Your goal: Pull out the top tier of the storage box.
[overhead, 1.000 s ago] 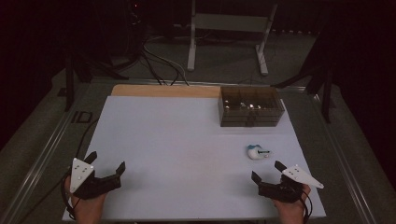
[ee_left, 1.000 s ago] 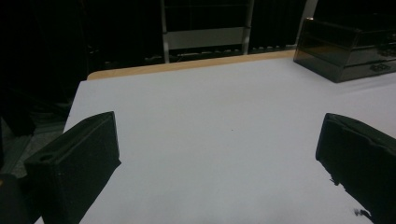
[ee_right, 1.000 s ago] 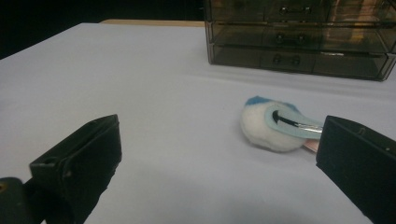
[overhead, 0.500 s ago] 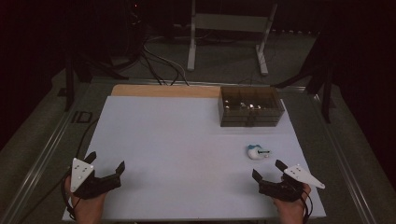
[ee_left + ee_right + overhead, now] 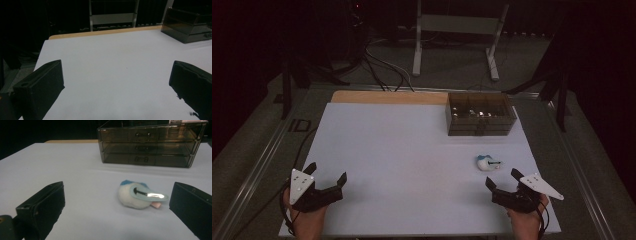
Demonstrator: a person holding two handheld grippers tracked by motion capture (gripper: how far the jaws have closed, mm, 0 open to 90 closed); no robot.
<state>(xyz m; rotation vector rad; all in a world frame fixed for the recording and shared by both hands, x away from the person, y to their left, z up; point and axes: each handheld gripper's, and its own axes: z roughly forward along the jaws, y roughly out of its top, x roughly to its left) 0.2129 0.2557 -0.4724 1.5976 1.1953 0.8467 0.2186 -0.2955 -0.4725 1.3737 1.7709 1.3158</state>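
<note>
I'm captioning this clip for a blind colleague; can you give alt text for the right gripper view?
A small white and blue plush toy lies on the white table just beyond the open right gripper, apart from both jaws. Behind it stands a dark see-through drawer box.

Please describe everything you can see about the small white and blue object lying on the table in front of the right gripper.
The small plush toy looks soft and fuzzy: a rounded white body, a blue patch at its back, and a flat light-blue glossy piece with a dark line on top. A small pink bit shows at its lower right. It lies on the white table cover, between the dark drawer box and the right gripper, whose jaws are open. Nothing else touches it.
</note>
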